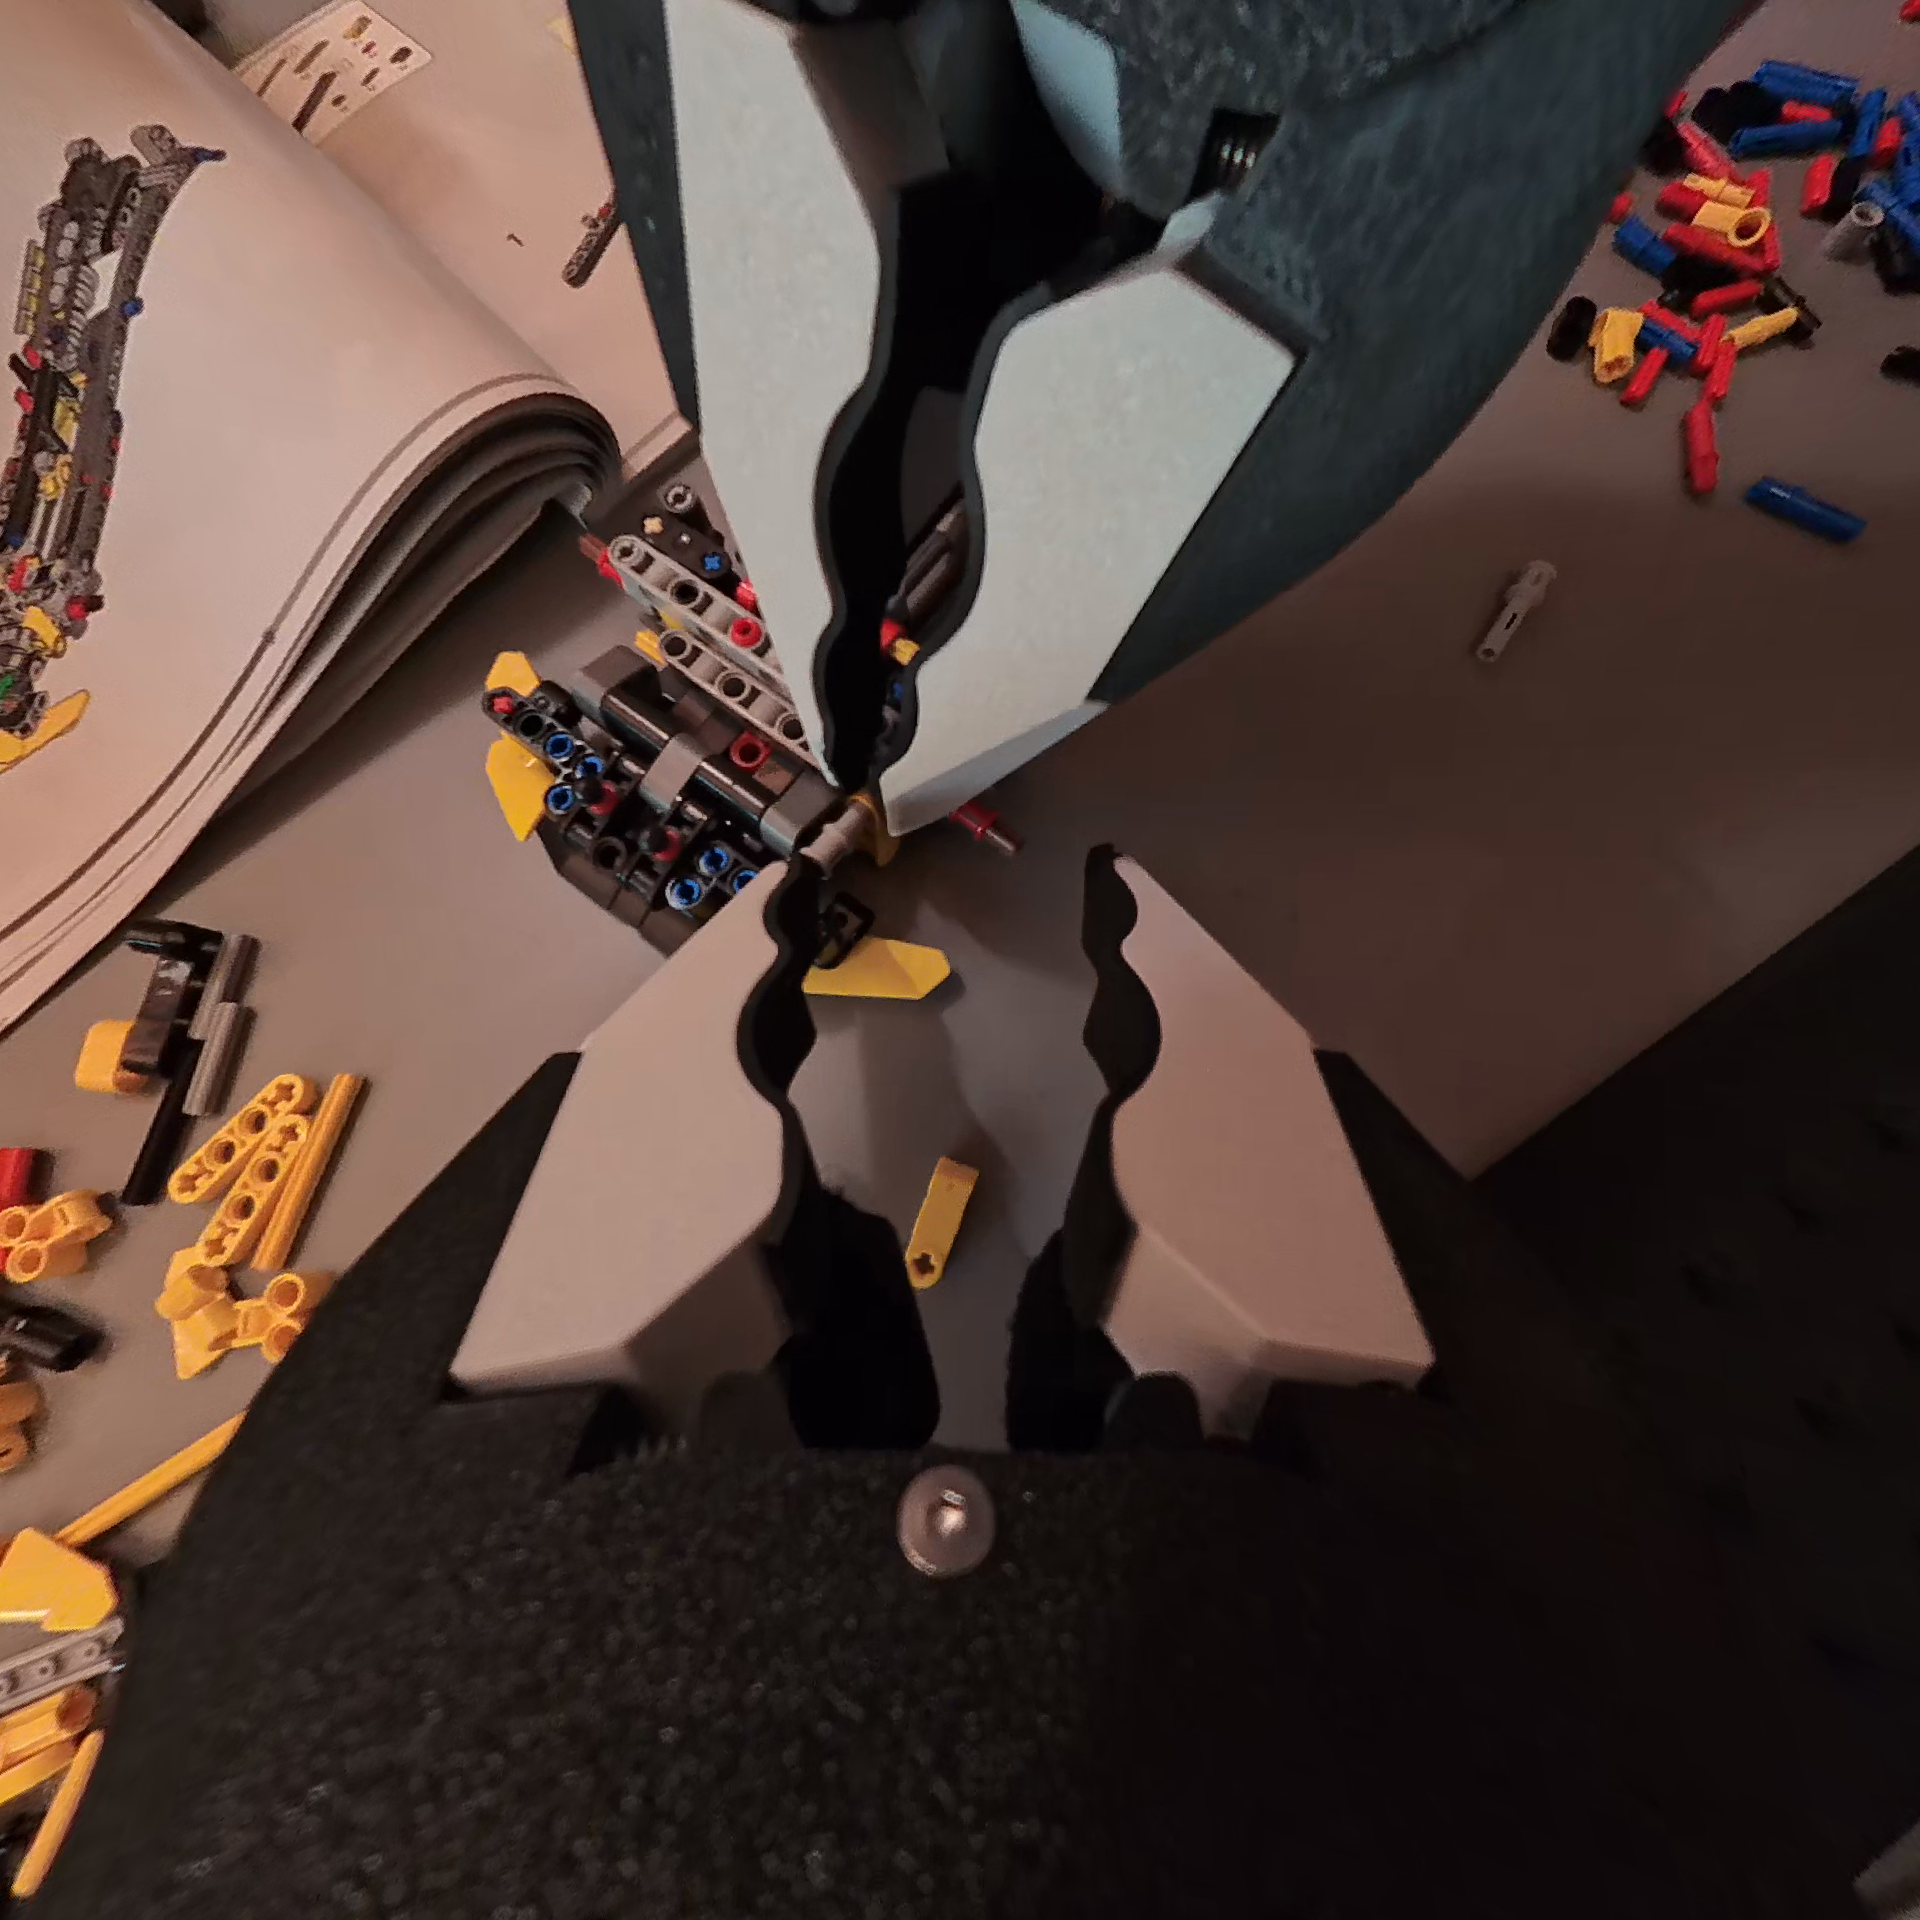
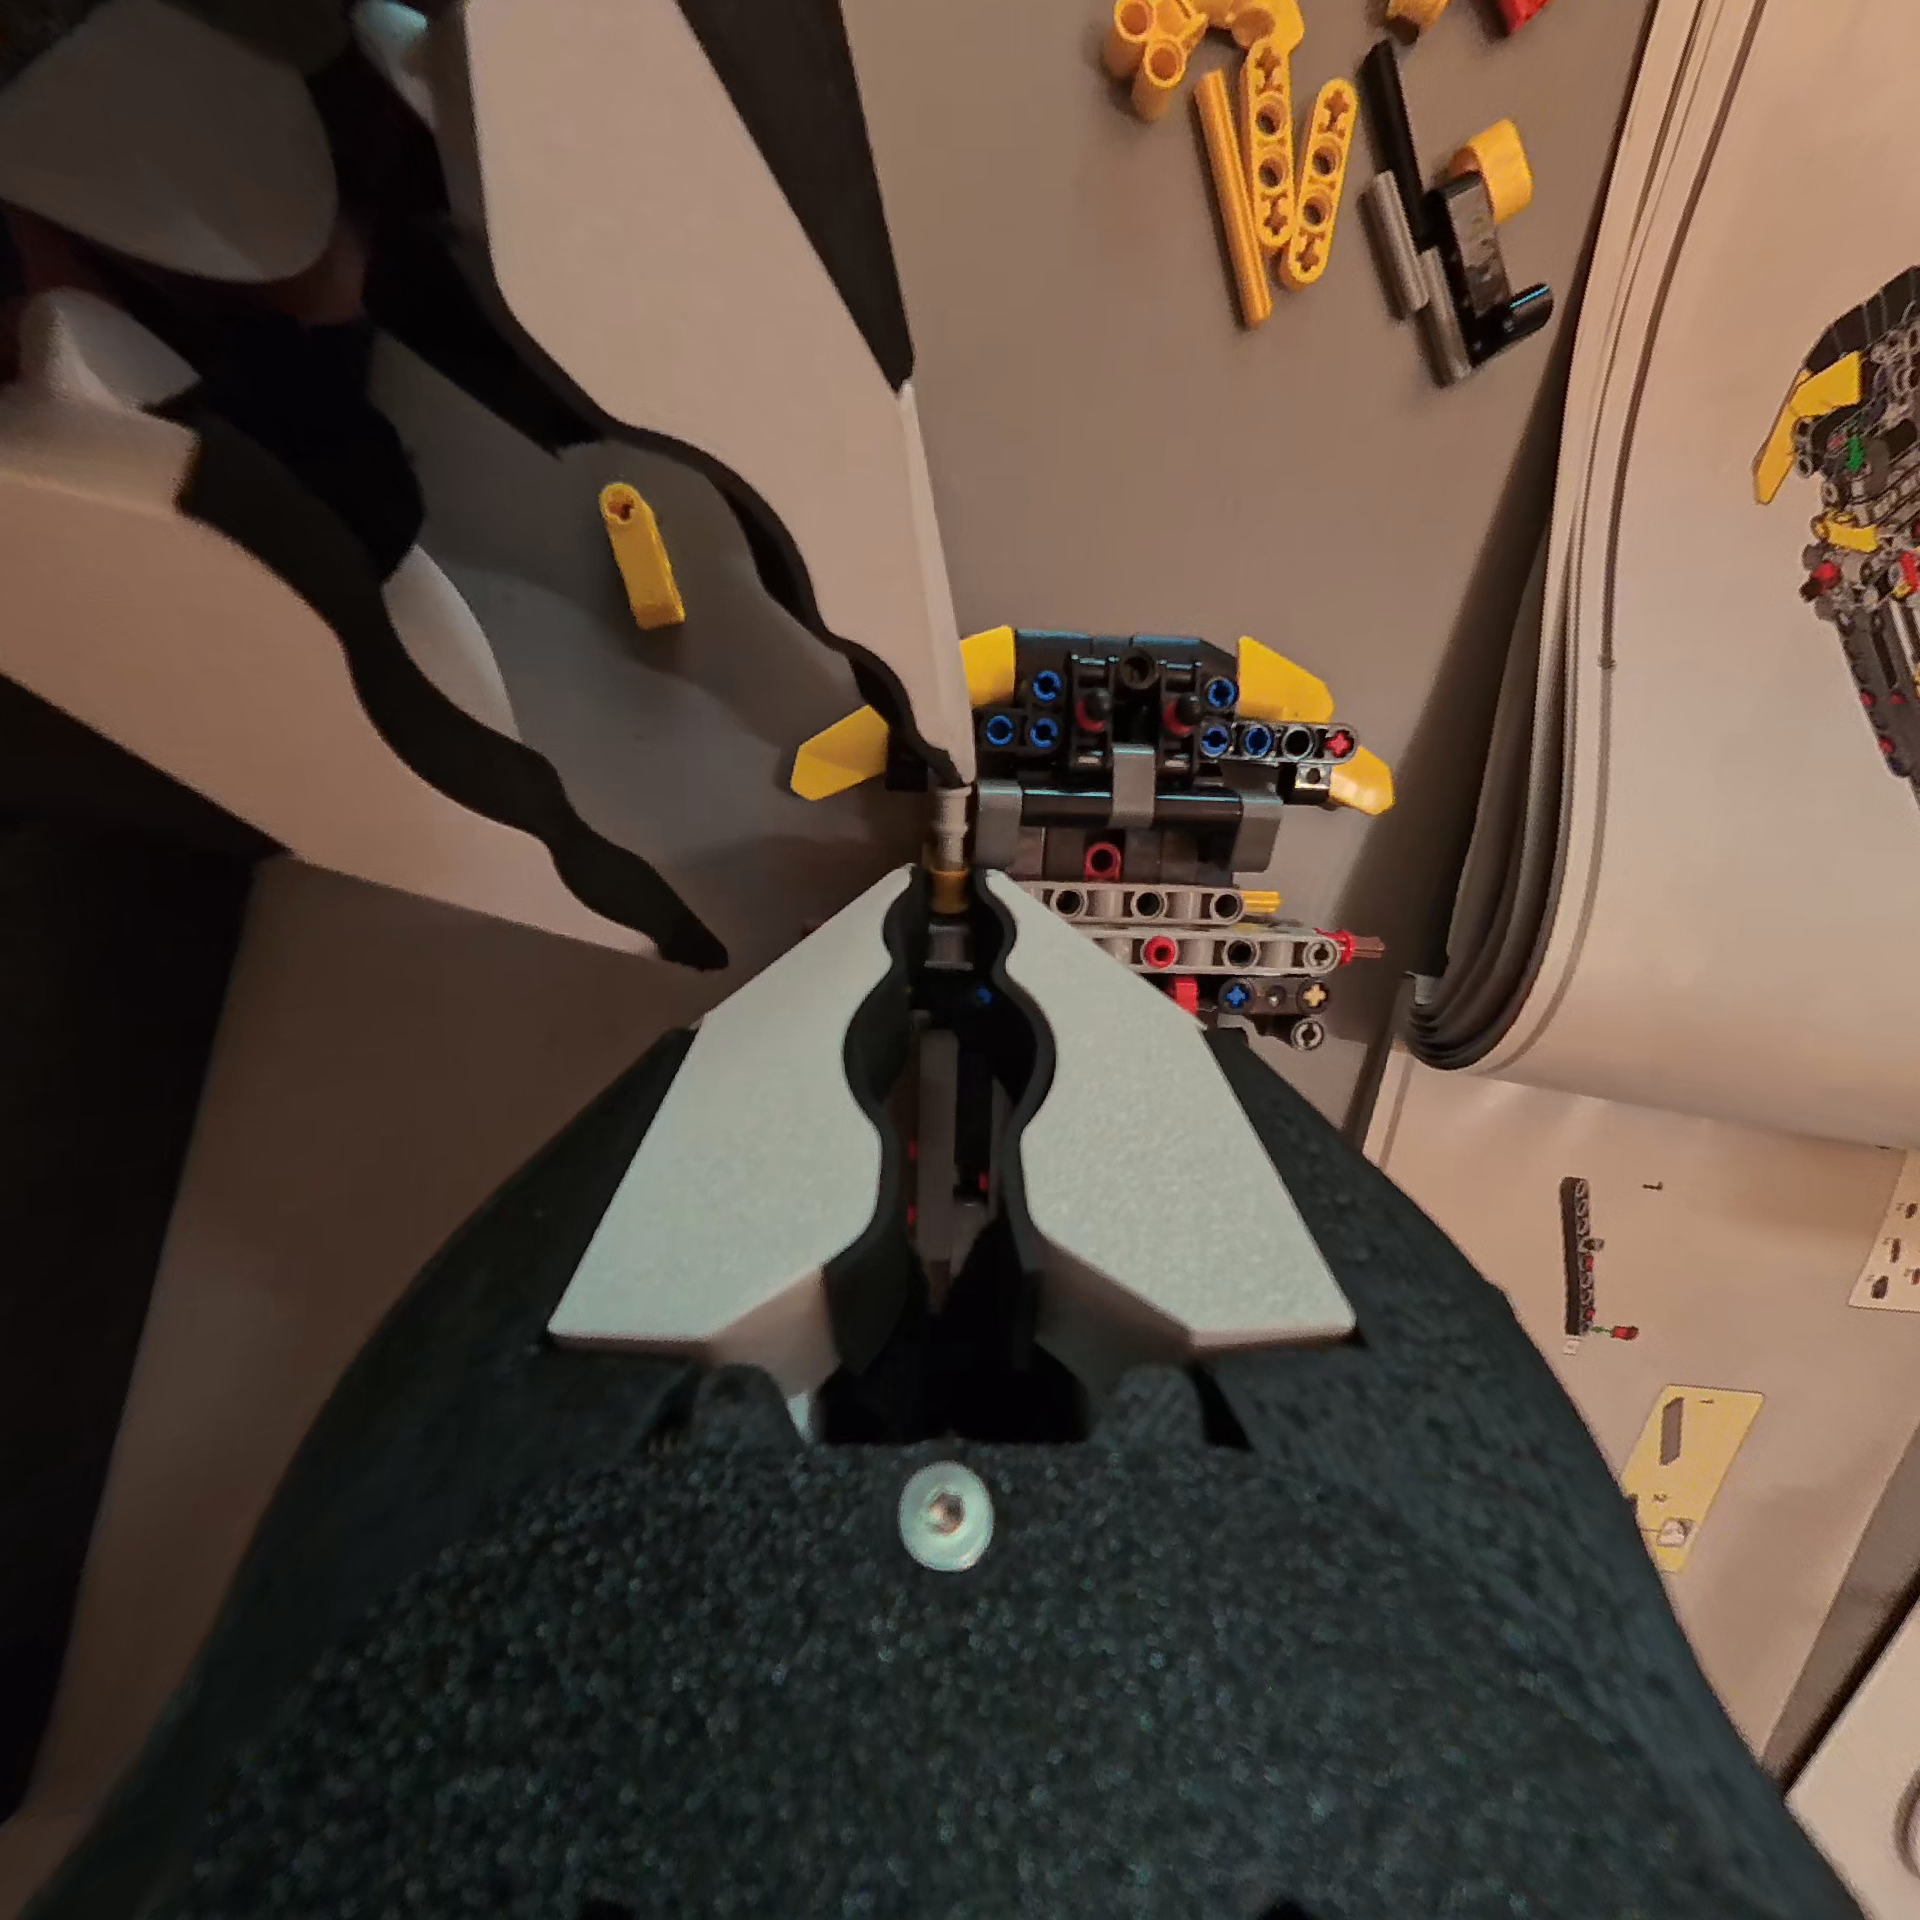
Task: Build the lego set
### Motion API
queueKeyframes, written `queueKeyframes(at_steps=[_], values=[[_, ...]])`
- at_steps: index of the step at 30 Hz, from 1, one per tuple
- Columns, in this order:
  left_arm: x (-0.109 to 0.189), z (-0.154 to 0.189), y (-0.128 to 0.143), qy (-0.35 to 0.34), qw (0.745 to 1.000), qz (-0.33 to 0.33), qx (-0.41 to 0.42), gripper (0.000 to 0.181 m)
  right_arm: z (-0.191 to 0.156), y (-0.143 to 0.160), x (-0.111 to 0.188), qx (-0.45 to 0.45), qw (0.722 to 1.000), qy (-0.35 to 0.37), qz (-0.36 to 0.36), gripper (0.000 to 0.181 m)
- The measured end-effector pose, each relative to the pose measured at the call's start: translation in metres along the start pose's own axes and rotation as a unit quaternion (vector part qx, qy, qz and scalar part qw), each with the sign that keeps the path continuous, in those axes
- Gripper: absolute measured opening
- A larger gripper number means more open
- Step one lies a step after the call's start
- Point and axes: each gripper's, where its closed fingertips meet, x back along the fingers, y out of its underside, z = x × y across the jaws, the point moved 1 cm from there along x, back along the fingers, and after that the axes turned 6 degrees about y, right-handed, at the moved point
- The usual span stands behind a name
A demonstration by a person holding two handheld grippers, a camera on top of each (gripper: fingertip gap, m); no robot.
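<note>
The instruction booklet (image 1: 260,499) lies open along one edge of the grey surface (image 1: 1403,831), showing a far longer model than what exists, so by my judgement most of the build remains; the partly built assembly (image 2: 1132,790), black and grey beams with yellow panels and blue and red pins, sits near the booklet's spine; the right gripper (image 2: 948,914) is pressed together on a narrow part of it; the left gripper (image 1: 945,883) is spread, one finger touching the assembly's end; loose yellow beams (image 1: 249,1153) and a pile of pins (image 1: 1745,239) wait unused; a small yellow piece (image 1: 940,1221) lies alone.
</note>
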Motion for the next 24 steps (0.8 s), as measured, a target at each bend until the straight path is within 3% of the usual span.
queueKeyframes(at_steps=[5, 9, 13, 16, 22, 24], values=[[0.018, -0.026, 0.003, -0.02, 0.999, 0.026, -0.003, 0.052, 0.001, -0.002, 0.004, -0.043, 0.998, -0.019, 0.032, 0.006], [0.031, -0.043, 0.012, 0.01, 0.999, 0.035, -0.028, 0.048, 0.004, -0.012, 0.022, -0.096, 0.991, -0.026, 0.093, 0.006], [0.042, -0.046, 0.009, 0.06, 0.995, 0.065, -0.046, 0.044, -0.032, -0.006, 0.039, -0.185, 0.966, -0.143, 0.106, 0.006], [0.04, -0.054, 0.007, 0.07, 0.993, 0.066, -0.065, 0.043, -0.052, 0.013, 0.027, -0.192, 0.971, -0.133, 0.058, 0.006], [0.026, -0.065, 0.008, 0.076, 0.99, 0.094, -0.071, 0.038, -0.06, 0.018, 0.014, -0.219, 0.97, -0.087, 0.06, 0.007], [0.029, -0.067, 0.006, 0.07, 0.989, 0.107, -0.068, 0.038, -0.059, 0.02, 0.012, -0.225, 0.969, -0.075, 0.066, 0.017]])
